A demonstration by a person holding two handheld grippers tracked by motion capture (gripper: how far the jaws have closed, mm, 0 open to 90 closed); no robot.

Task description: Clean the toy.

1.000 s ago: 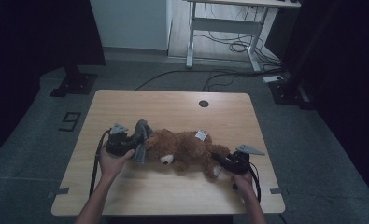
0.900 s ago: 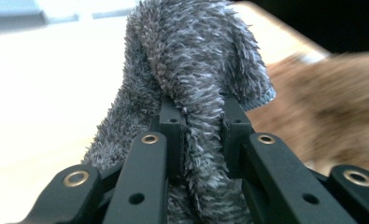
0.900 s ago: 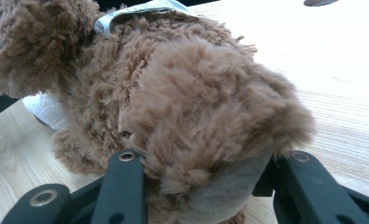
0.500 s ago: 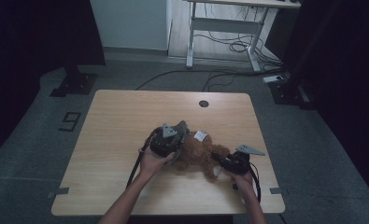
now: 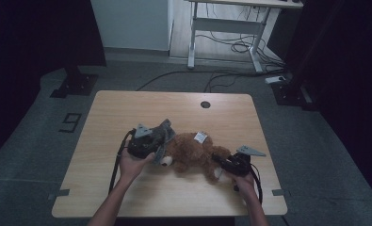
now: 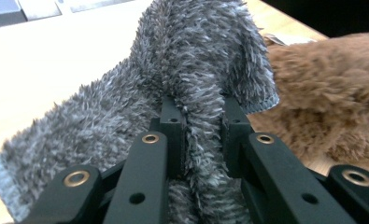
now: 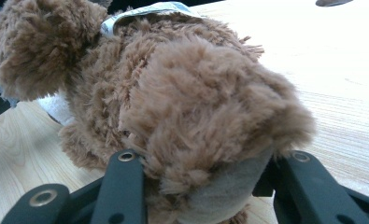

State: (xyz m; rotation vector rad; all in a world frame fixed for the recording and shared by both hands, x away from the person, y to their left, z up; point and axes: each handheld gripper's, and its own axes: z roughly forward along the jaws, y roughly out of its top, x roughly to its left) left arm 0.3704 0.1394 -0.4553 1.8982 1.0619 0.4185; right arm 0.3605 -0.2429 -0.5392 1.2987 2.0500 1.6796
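Since a second ago the left gripper (image 5: 156,141) has carried its grey fuzzy cloth (image 6: 191,79) from the table's left side toward the middle, right up against the brown teddy bear (image 5: 193,153). Its jaws are clamped on a fold of cloth. Bear lies around table centre; at its 4 o'clock the right gripper (image 5: 220,165) pinches its foot (image 7: 210,135), tan sole facing the camera. Wooden table (image 5: 127,108) underneath.

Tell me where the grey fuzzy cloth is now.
High view: the grey cloth is pinched in the left gripper, left of centre, against the brown teddy bear.
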